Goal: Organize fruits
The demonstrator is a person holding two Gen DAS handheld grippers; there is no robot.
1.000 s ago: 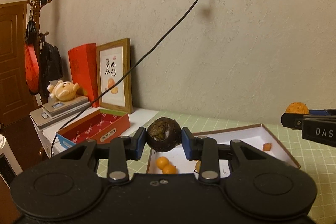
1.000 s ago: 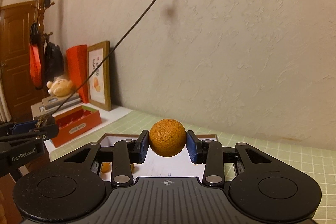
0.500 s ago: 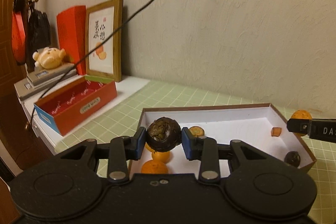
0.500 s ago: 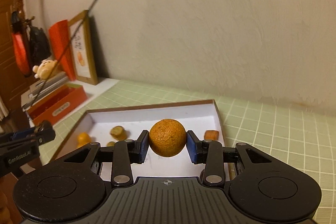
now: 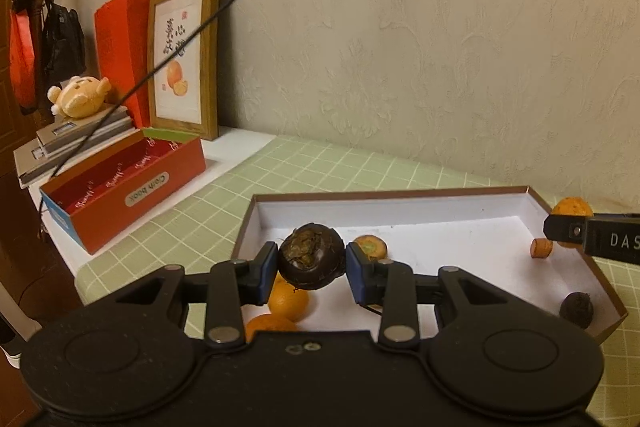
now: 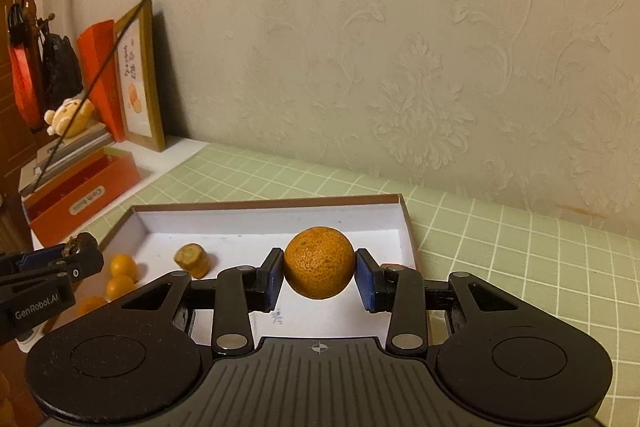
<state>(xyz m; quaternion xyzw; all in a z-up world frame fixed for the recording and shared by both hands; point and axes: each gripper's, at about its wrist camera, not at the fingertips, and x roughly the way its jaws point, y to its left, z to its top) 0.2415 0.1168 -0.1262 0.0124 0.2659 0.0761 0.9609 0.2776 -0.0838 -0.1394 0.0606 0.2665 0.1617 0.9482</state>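
Both tongs are carrying fruit above the white box.

The left tongs (image 5: 312,263) are gripping a dark round fruit (image 5: 311,255) over the box's (image 6: 256,223) left end, directly above the small oranges (image 5: 288,301) lying there. The right tongs (image 6: 319,275) are clamping a rough-skinned orange (image 6: 319,262) over the right half, where bare floor is lying straight below, so each fruit is likely needing only a downward move on the green-gridded counter (image 6: 500,247).
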